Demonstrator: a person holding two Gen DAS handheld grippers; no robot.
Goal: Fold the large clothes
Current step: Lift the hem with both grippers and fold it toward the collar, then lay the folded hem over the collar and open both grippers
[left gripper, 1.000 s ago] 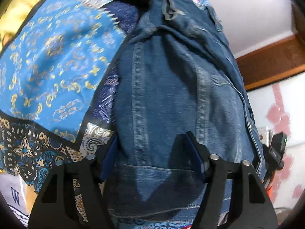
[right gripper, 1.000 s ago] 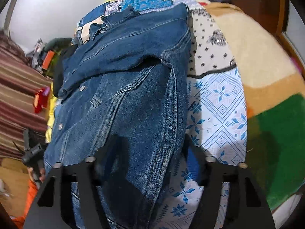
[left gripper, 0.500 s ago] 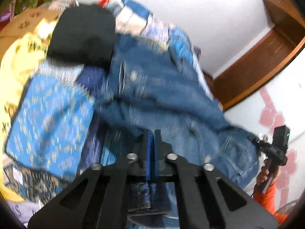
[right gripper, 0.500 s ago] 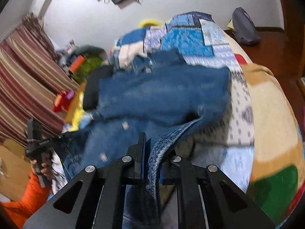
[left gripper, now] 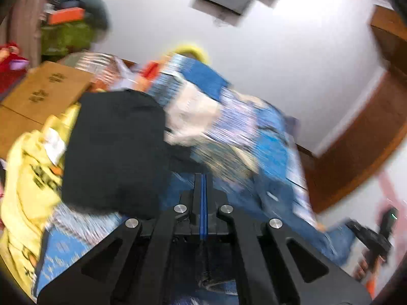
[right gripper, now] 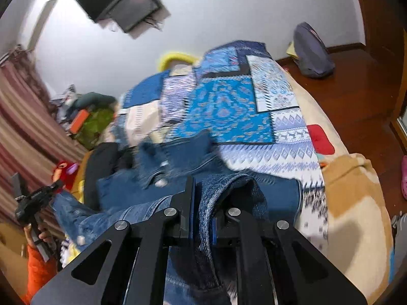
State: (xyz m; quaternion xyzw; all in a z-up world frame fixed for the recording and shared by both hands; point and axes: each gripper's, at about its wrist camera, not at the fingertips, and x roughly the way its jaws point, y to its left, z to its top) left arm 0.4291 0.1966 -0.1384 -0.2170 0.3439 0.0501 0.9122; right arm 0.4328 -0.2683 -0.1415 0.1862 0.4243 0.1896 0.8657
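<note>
Denim fills the near part of the right wrist view: the jacket [right gripper: 178, 175] lies spread across the quilt [right gripper: 229, 106] on the bed, and a thick fold of it rises between the fingers of the right gripper [right gripper: 202, 190], which is clenched on that fold. The cloth hangs down past the fingers toward the camera. A black garment [right gripper: 101, 162] lies just left of the jacket, and beyond it a striped curtain [right gripper: 20, 132] covers the left wall. A tan blanket [right gripper: 356, 203] spreads over the right side of the bed.

In the blurred left wrist view, the left gripper [left gripper: 203, 185] has its fingers pressed flat together; whether a thin edge of cloth sits between them I cannot tell. The jacket [left gripper: 274, 190] trails off to the right, toward the other gripper. The black garment [left gripper: 114, 152] sits to the left, on yellow cloth [left gripper: 23, 190]. A cardboard box [left gripper: 45, 89] stands far left.
</note>
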